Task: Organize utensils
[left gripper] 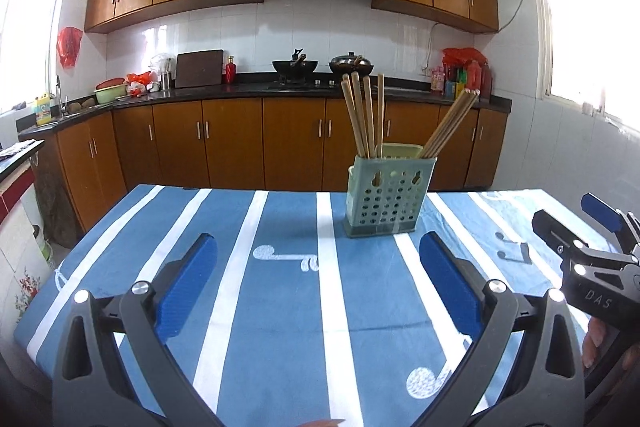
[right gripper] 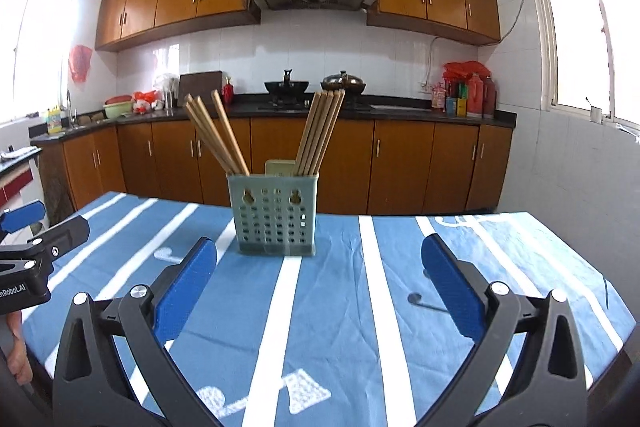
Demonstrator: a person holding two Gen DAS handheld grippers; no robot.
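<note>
Chopsticks (right gripper: 218, 135) stand in two bundles in a pale perforated holder (right gripper: 274, 217) on the blue striped tablecloth (right gripper: 376, 307), well ahead of both grippers. Left bundle fans toward the left in the right wrist view; right bundle (right gripper: 320, 133) leans right. Long axes near upright, tips splayed apart above the rim.

Holder sits almost dead ahead of the right gripper (right gripper: 320, 291), slightly left of its centre line. From the left gripper (left gripper: 320, 287) it lies ahead and off to the right (left gripper: 386, 195). Right hand looks the better lined up; which is nearer I cannot tell.

Both grippers have fingers spread wide, nothing between the blue pads (left gripper: 188, 287); bare cloth shows in each gap. Both point forward and slightly down over the table, side by side, each glimpsing the other at its frame edge (left gripper: 592, 267).

Judgement: no utensil lies loose on the cloth, so any next grasp needs a reach forward and up to the shafts.
</note>
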